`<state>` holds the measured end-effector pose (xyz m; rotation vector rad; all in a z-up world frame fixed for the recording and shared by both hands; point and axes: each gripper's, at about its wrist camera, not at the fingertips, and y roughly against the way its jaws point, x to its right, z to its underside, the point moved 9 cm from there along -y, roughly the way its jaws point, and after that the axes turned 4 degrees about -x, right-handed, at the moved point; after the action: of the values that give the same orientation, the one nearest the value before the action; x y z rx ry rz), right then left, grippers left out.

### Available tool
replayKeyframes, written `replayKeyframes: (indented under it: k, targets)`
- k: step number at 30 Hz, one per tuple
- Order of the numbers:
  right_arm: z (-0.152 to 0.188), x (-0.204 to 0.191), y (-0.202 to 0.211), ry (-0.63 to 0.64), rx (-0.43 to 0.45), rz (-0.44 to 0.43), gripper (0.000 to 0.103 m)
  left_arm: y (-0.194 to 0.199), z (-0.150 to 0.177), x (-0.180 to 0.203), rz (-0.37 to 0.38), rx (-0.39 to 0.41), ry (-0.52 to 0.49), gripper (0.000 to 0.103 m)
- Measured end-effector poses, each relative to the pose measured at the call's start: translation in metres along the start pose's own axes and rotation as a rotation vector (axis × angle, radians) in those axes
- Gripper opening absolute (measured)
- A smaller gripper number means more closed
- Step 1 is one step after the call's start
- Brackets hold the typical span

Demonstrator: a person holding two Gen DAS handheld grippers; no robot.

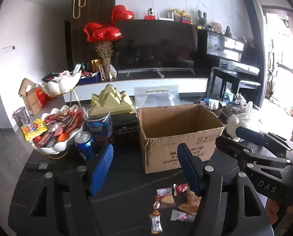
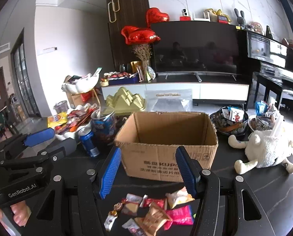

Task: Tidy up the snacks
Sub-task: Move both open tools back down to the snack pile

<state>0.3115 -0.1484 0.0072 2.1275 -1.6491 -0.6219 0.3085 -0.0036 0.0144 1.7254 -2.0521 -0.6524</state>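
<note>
Both the left claw [image 1: 146, 169] and right claw [image 2: 148, 169] hover wide open and empty over the loose snack packets [image 2: 152, 212] on the dark counter [image 2: 264, 186], so looks like the pickup step, next dropping onto one packet for the cardboard box [image 2: 166, 137] behind.

Dark table [image 2: 264, 186] bearing box [image 2: 166, 157], snacks [image 2: 156, 210]
</note>
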Motion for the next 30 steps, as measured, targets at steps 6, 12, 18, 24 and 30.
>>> replayKeyframes:
  k: [6, 12, 18, 24, 30]
  targets:
    - [0.020, -0.011, 0.006, 0.013, -0.033, -0.029, 0.059, 0.011, 0.022, -0.005, 0.011, -0.013, 0.035, 0.068]
    - [0.046, -0.021, 0.006, 0.017, -0.074, -0.059, 0.059, 0.022, 0.044, -0.005, 0.003, -0.023, 0.034, 0.070]
    - [0.075, -0.026, 0.004, 0.031, -0.137, -0.080, 0.059, 0.024, 0.070, 0.000, -0.001, -0.050, 0.011, 0.072]
    - [0.105, -0.029, -0.001, 0.050, -0.198, -0.090, 0.059, 0.018, 0.099, 0.000, -0.005, -0.109, 0.014, 0.072]
    - [0.128, -0.033, -0.008, 0.059, -0.247, -0.104, 0.059, 0.011, 0.123, -0.003, -0.007, -0.152, 0.022, 0.072]
